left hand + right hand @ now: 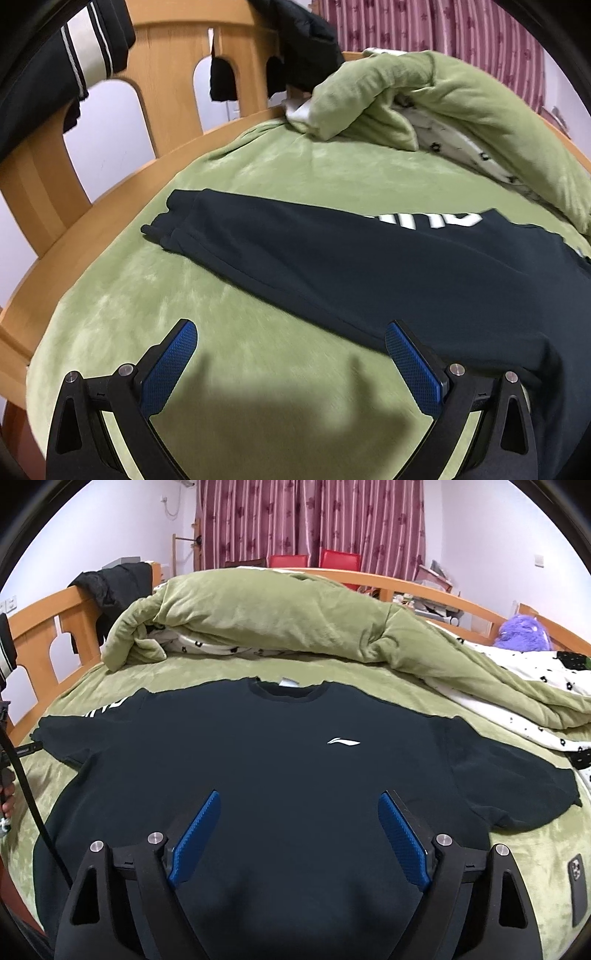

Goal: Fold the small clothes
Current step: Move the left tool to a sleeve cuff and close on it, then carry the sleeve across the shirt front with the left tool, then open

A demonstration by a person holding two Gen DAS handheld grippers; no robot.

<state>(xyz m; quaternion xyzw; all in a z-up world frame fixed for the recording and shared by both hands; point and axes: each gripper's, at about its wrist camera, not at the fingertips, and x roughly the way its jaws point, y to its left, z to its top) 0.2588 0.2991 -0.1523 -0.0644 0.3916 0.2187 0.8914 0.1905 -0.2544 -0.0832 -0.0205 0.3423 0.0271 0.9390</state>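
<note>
One dark T-shirt (273,775), one green quilt (295,620), one phone (578,890), two red chairs (288,560), one purple plush toy (524,631), two grippers (299,834).

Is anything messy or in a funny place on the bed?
Yes. A phone lies on the green sheet beside the spread-out T-shirt, and the quilt is bunched in a heap behind it.

Left tool (291,339) and right tool (299,808) gape, tilted downward.

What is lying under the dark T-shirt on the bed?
The T-shirt lies flat on a green blanket, which shows all around it. Anything beneath the shirt's middle is covered.
</note>
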